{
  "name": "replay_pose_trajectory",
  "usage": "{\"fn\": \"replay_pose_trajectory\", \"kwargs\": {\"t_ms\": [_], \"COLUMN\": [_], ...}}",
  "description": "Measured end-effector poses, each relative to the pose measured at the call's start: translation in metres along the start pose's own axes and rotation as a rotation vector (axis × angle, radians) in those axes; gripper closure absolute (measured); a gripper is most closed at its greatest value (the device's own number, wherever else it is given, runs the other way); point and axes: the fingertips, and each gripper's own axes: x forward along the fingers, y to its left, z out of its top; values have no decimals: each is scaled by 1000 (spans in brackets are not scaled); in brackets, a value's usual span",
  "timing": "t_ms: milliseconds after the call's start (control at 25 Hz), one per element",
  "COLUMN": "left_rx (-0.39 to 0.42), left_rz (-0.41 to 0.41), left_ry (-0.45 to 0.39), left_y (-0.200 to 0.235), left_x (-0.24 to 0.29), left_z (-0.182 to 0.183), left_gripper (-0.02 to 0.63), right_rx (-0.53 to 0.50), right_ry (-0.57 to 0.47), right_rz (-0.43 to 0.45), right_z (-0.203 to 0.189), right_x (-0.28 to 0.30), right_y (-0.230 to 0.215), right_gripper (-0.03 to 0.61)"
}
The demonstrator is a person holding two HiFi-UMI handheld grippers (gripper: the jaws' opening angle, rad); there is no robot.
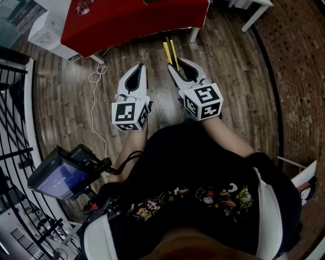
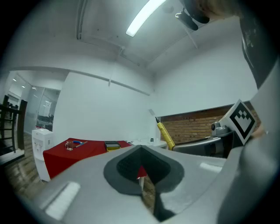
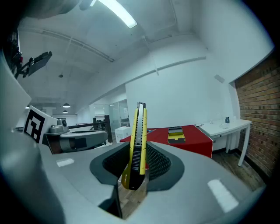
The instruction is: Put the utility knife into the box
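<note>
A yellow utility knife (image 1: 171, 52) (image 3: 139, 140) sticks out forward from my right gripper (image 1: 177, 64) (image 3: 135, 168), which is shut on its lower end. In the left gripper view the knife (image 2: 164, 134) rises at the right. My left gripper (image 1: 137, 67) (image 2: 142, 177) is beside it, jaws together with nothing between them. Both are held above the wood floor, short of a red table (image 1: 132, 20). A yellow and black box (image 3: 176, 134) (image 2: 112, 145) lies on that table, far ahead of the knife.
A glass (image 1: 83, 7) (image 2: 69, 145) stands on the red table's left part. A white cabinet (image 1: 45, 28) is left of the table, a white cable (image 1: 94, 99) lies on the floor, black railings (image 1: 15, 101) run along the left. A white table (image 3: 223, 127) and brick wall are on the right.
</note>
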Motion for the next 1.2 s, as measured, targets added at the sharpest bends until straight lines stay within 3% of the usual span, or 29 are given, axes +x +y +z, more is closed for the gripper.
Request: {"fn": "replay_pose_trajectory", "kwargs": {"t_ms": [760,1200], "left_rx": [-4,-28], "left_rz": [-15,16], "left_ry": [6,48], "left_y": [-9,-29], "left_x": [14,162], "left_z": [-4,-17], "left_gripper": [612,612], "right_rx": [16,41], "right_ry": [3,48], "right_rz": [-12,26], "right_z": [-3,10], "right_x": [-1,42], "right_y": [-15,-153], "right_gripper": [440,440]}}
